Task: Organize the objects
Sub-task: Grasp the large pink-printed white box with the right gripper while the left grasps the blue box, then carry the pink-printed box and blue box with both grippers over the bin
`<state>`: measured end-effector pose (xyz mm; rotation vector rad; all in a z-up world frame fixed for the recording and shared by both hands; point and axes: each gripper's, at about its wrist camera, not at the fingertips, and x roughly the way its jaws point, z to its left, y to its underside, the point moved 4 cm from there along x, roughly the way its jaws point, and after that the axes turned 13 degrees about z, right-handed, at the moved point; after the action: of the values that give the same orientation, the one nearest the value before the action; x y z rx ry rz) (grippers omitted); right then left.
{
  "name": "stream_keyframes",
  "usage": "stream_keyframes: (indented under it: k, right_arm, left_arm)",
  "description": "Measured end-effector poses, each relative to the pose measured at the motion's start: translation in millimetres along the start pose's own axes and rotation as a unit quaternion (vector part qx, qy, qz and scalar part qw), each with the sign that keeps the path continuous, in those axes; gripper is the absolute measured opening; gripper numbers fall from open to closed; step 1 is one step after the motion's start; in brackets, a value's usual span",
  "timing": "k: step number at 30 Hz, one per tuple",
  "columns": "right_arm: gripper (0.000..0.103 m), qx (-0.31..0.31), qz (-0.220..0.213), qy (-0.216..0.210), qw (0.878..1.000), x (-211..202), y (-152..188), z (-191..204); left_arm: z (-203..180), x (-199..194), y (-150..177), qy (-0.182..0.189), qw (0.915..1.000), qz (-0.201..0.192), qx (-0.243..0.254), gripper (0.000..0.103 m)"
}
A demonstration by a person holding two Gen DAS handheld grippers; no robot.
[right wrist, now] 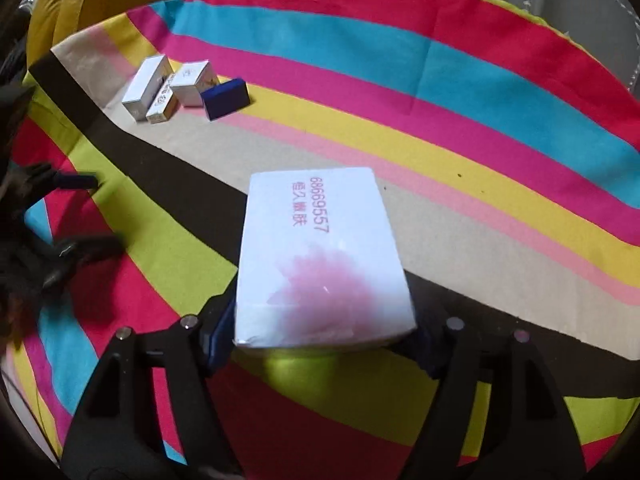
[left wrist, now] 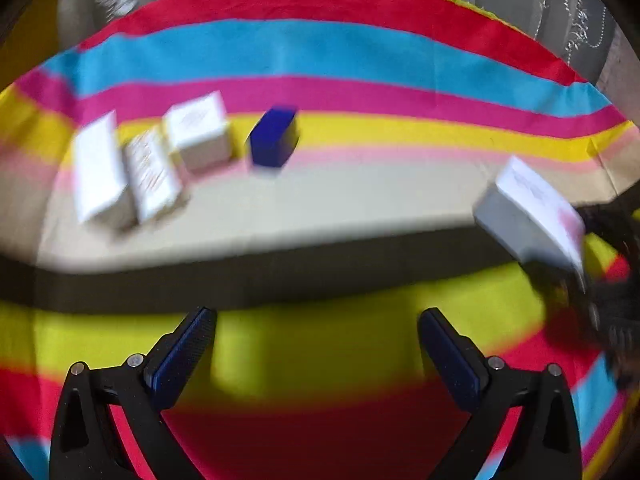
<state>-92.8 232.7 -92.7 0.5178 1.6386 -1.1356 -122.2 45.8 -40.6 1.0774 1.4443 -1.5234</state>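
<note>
Boxes are what we are sorting, and the largest one, a white box with a pink flower print (right wrist: 320, 264), sits at the centre of our right wrist view. Our right gripper (right wrist: 320, 340) pinches it by its near end, one blue pad pressed on each long side, so the box juts forward over the striped cloth (right wrist: 480, 92) with red printed digits on its top face. In our left wrist view the same box appears at the right edge (left wrist: 532, 216), tilted and blurred.

Our left gripper (left wrist: 318, 344) stands spread, nothing between its blue pads (left wrist: 180, 356), over the lime and red stripes at the bottom of its frame. From the right wrist view it shows as a dark shape at the left edge (right wrist: 76, 216).

Four smaller boxes cluster on the cloth at the upper left of both frames. A tall white box (right wrist: 146, 86) lies leftmost, a narrow box with an orange end (right wrist: 164, 104) just beside it, and a squarish white box (right wrist: 194, 84) next to that. A dark blue box (right wrist: 225, 98) sits at the right end of the group; it seems to touch the squarish box in the right wrist view, though the blurred left wrist view (left wrist: 274, 136) suggests a small gap. The held box is well apart from this cluster.
</note>
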Motion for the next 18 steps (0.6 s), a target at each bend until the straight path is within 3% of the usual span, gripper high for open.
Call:
stream_keyframes:
  k: [5, 10, 11, 12, 13, 14, 18]
  right_arm:
    - [0.071, 0.008, 0.002, -0.003, 1.000, -1, -2, -6]
    - [0.072, 0.009, 0.003, -0.006, 1.000, -2, -1, -11]
    - [0.072, 0.009, 0.003, -0.006, 1.000, 0, -2, -11]
    - [0.073, 0.009, 0.003, -0.007, 1.000, 0, -2, -11]
    - [0.073, 0.009, 0.003, -0.007, 1.000, 0, -3, -10]
    - [0.073, 0.009, 0.003, -0.007, 1.000, 1, -3, -10]
    - [0.073, 0.010, 0.003, -0.007, 1.000, 2, -4, -9]
  left_arm:
    - [9, 32, -74, -0.008, 0.9994, -0.008, -0.032, 0.103]
    - [21, 51, -120, -0.022, 0.9975, -0.010, -0.066, 0.103]
    - [21, 50, -120, -0.024, 0.9972, -0.014, -0.069, 0.096]
    - [19, 46, -117, -0.024, 0.9972, -0.024, -0.067, 0.072]
    - [14, 40, -111, -0.022, 0.9975, -0.035, -0.056, 0.057]
    - [7, 34, -101, -0.018, 0.9983, -0.039, -0.039, 0.028]
    - [-9, 8, -34, 0.019, 0.9990, -0.041, 0.004, 0.028]
